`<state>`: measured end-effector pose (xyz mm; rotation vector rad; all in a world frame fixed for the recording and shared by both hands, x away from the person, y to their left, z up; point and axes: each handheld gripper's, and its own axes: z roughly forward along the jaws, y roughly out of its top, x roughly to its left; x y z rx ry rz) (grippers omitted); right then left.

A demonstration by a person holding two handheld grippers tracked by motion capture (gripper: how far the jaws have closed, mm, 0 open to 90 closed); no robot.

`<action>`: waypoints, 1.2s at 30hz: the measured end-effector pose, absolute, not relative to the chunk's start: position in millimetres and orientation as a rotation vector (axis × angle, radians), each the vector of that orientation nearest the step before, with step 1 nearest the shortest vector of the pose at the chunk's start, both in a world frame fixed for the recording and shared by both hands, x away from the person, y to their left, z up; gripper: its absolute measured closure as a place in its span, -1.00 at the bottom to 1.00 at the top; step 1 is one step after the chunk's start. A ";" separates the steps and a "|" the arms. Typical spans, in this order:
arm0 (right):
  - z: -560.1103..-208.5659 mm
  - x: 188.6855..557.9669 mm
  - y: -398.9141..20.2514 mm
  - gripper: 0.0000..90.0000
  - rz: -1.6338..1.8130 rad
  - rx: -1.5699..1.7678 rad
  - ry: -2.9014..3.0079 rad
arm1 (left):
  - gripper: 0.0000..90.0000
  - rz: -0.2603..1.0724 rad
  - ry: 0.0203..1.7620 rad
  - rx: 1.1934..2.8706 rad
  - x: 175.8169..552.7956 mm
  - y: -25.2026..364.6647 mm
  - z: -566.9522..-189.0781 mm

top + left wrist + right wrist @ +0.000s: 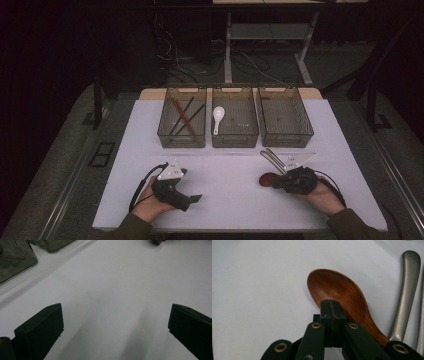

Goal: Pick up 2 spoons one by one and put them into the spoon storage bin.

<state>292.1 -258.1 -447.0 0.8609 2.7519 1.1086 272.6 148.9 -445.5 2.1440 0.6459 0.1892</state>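
Observation:
A reddish-brown wooden spoon (337, 290) lies on the white table (225, 172), seen as a dark bowl (266, 179) at the front right. My right gripper (331, 305) is shut, its two pads pressed together just over the near part of the spoon's bowl, with nothing visible between them. I cannot tell whether the tips touch the wood. In the high view the right gripper (281, 183) lies low, pointing left. My left gripper (194, 199) rests at the front left, and its jaws (115, 322) stand wide open over bare table.
Two metal utensil handles (409, 290) lie right of the wooden spoon, beside my right gripper (274, 159). Three clear bins stand at the back: the left one (182, 145) has chopsticks, the middle one (235, 144) a white spoon (218, 117), the right one (286, 142).

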 end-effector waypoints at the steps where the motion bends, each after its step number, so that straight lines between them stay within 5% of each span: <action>1: -447.0 293.0 -257.0 0.99 1.104 0.866 2.754 | -1.00 0.188 0.646 2.142 272.6 149.1 -445.6; 11: -434.3 293.2 -259.5 0.97 1.162 0.881 2.713 | -1.00 0.186 0.645 2.133 272.0 149.1 -445.2; 20: -420.6 317.5 -265.3 0.28 1.210 0.912 2.667 | -1.00 0.177 0.647 2.133 272.4 149.0 -446.0; 36: -435.5 326.1 -250.9 0.00 1.060 0.859 2.775 | -1.00 0.160 0.644 2.142 272.3 148.0 -448.3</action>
